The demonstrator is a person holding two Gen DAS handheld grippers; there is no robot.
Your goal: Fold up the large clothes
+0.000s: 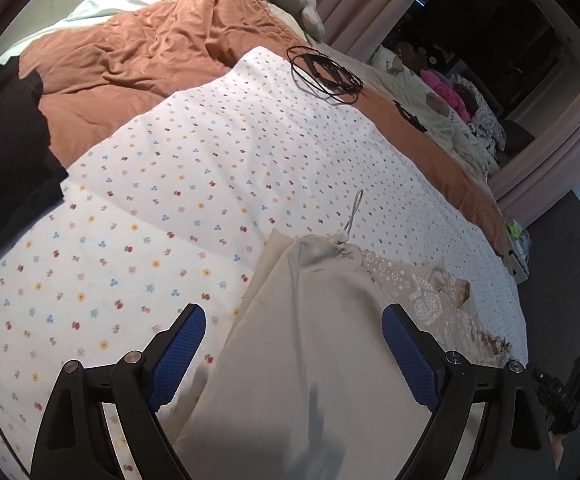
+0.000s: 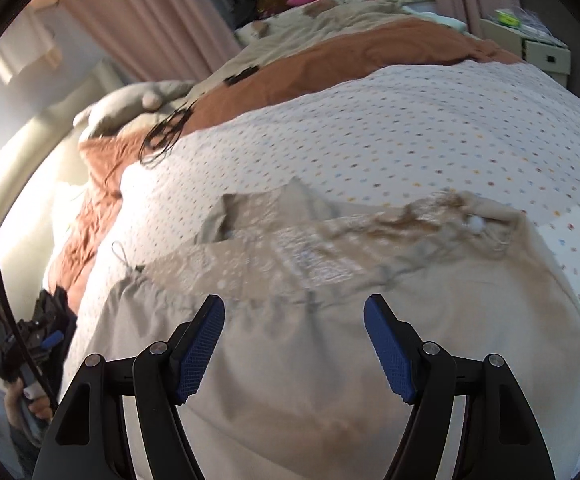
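Left wrist view: my left tool (image 1: 293,356) gaped, empty | right tool (image 2: 293,348) gaped, empty | beige garment (image 1: 309,340) lay near me on the bed (image 1: 210,140), spread flat so folding could proceed.

A bedroom: bed (image 1: 210,152), rust duvet (image 1: 138,52), pink curtains (image 2: 138,4).

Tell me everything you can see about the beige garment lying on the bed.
The beige garment is soft, matte cloth, plain over most of its surface, with a paler lace or embroidered floral band across one end. A white drawstring with a small round bead trails from its gathered edge. It lies loosely folded and slightly wrinkled on the flower-dotted white quilt, which alone touches it. Nothing grips it: the blue pads of both tongs stand apart above it.
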